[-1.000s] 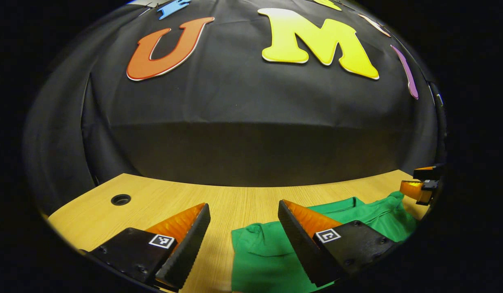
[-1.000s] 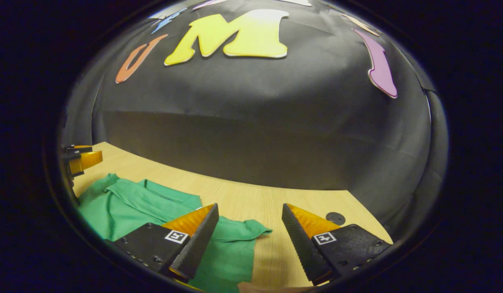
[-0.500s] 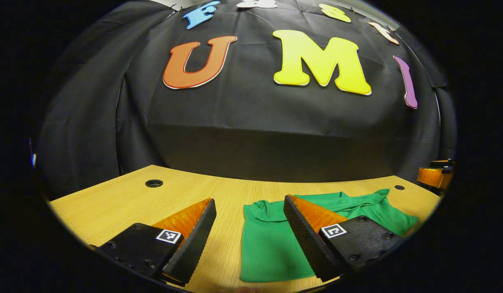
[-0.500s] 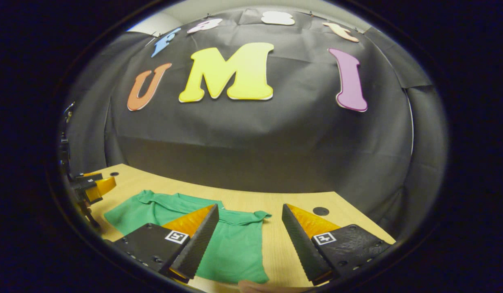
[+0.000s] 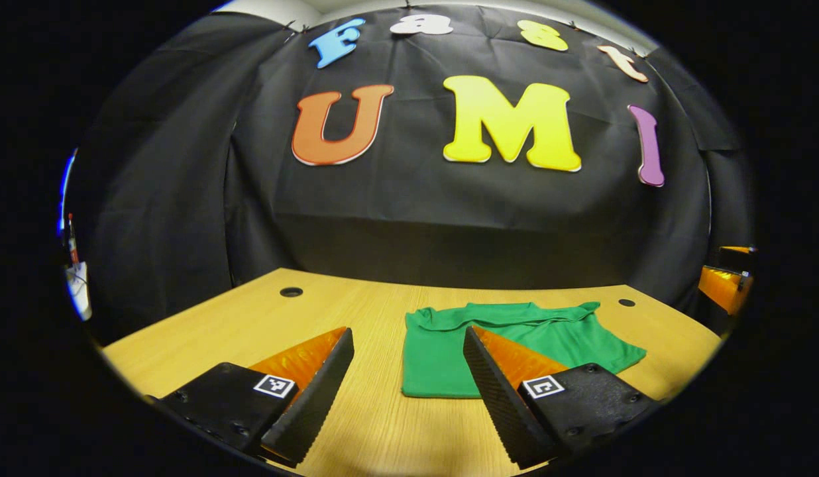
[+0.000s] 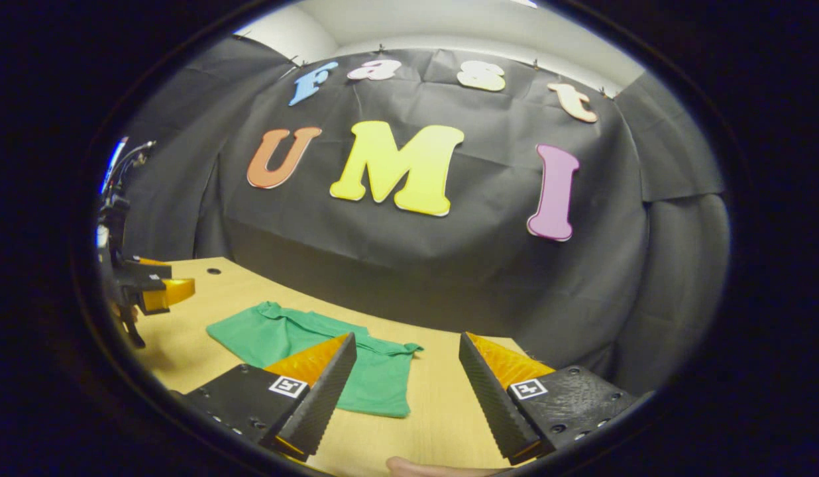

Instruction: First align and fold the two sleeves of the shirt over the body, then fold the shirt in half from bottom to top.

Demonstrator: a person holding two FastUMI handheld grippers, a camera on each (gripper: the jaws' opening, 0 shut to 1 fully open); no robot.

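Premises: a staged recording booth, not a lived-in room. Black cloth [image 5: 409, 218] is pinned up as back and side walls, with a plain pale wall [image 6: 449, 33] showing above its top edge. The only furniture is a light wood desk [image 5: 356, 311], office type, with round cable holes [image 5: 291, 291] near its far corners.

Folded shirt [image 5: 515, 344] flat on surface [image 5: 383, 318], collar edge toward booth wall. Left hand-held gripper [image 5: 409, 391] above near surface edge, fingers apart, nothing between; shirt ahead, partly behind its right finger. Right hand-held gripper [image 6: 404, 397] likewise over near edge, fingers apart; shirt [image 6: 297, 338] ahead-left, partly behind its left finger. Two surface holes [image 5: 291, 291] [image 5: 626, 303] toward back, either side of shirt. Both grippers apart from shirt.
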